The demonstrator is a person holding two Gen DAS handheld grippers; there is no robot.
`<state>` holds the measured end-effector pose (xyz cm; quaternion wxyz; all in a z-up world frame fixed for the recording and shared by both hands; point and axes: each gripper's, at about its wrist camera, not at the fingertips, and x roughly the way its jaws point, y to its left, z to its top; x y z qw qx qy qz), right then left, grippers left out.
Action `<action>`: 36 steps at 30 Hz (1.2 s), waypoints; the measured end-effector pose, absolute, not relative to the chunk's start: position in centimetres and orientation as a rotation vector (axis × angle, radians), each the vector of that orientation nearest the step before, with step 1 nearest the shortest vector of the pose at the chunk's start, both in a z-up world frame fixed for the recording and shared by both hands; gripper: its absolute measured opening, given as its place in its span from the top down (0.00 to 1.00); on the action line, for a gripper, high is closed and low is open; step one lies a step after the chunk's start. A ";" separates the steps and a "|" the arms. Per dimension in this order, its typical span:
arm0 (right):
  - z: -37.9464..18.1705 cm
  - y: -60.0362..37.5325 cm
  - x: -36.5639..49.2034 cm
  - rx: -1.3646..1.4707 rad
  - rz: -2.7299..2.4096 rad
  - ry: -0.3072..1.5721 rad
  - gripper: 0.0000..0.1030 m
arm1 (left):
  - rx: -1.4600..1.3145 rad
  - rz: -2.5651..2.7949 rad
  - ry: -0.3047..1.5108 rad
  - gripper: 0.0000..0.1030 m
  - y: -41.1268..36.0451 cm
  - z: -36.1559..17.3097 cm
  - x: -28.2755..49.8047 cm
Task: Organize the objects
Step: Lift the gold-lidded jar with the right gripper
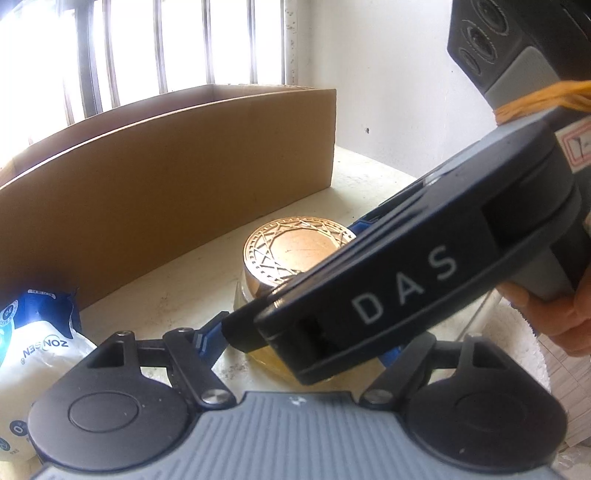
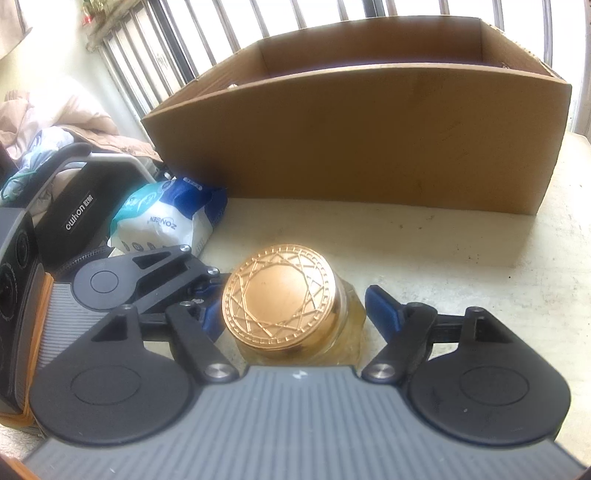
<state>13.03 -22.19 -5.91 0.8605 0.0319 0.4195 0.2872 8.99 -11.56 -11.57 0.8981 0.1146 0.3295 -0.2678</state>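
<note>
Two grippers crowd your gold-lidded jar (image 2: 286, 301), which stands upright just in front of the cardboard box (image 2: 362, 144).
Your right gripper (image 2: 291, 314) straddles the jar, blue pads beside it, contact unclear; its body hides your left gripper (image 1: 295, 332) fingertips, grip unreadable. Bare tabletop (image 2: 461, 251) lies right of the jar; a wipes pack (image 2: 166, 221) sits left.

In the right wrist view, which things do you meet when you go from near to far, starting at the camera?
Glass jar with gold lid, standing between the right hand-held gripper fingers → bare stretch of the pale table top → cardboard box → barred window.
</note>
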 end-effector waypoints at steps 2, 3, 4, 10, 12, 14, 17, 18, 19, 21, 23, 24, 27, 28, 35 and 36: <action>-6.0 -22.2 13.1 0.072 0.605 0.883 0.27 | 0.237 -0.555 0.683 0.22 -11.6 -11.6 8.8; -6.0 -22.3 13.1 0.079 0.606 0.884 0.27 | 0.237 -0.556 0.683 0.22 -11.6 -11.6 8.8; -6.1 -22.4 13.2 0.085 0.607 0.885 0.27 | 0.236 -0.557 0.685 0.22 -11.7 -11.7 8.7; -6.1 -22.6 13.3 0.094 0.612 0.889 0.27 | 0.241 -0.557 0.680 0.22 -11.9 -11.7 11.0; -6.1 -22.8 13.5 0.107 0.615 0.896 0.27 | 0.234 -0.557 0.682 0.22 -12.0 -11.8 11.2; -6.1 -23.0 13.7 0.127 0.619 0.904 0.27 | 0.232 -0.559 0.681 0.22 -12.1 -11.9 11.0; -6.2 -23.4 14.0 0.158 0.626 0.917 0.27 | 0.228 -0.557 0.679 0.22 -12.3 -11.9 11.3; -6.2 -23.5 14.0 0.167 0.628 0.921 0.27 | 0.227 -0.556 0.679 0.23 -12.4 -12.0 11.4; -6.2 -23.6 14.1 0.176 0.631 0.925 0.27 | 0.227 -0.556 0.679 0.23 -12.5 -12.0 11.5; -6.3 -23.8 14.3 0.191 0.634 0.933 0.27 | 0.227 -0.556 0.679 0.24 -12.5 -11.9 11.5; -6.3 -23.9 14.4 0.197 0.635 0.938 0.27 | 0.227 -0.556 0.680 0.25 -12.7 -12.0 11.7; -6.3 -23.9 14.4 0.199 0.634 0.940 0.27 | 0.226 -0.555 0.680 0.25 -12.8 -12.0 11.8; -6.3 -24.0 14.7 0.205 0.631 0.945 0.27 | 0.221 -0.552 0.676 0.25 -12.9 -12.1 11.8; -6.3 -24.0 14.7 0.209 0.631 0.948 0.27 | 0.215 -0.549 0.673 0.25 -12.9 -12.1 11.8; -6.2 -23.9 14.9 0.201 0.624 0.962 0.27 | 0.208 -0.544 0.670 0.26 -13.1 -12.3 11.8; -6.2 -23.8 14.9 0.198 0.622 0.963 0.27 | 0.208 -0.544 0.670 0.26 -13.1 -12.3 11.8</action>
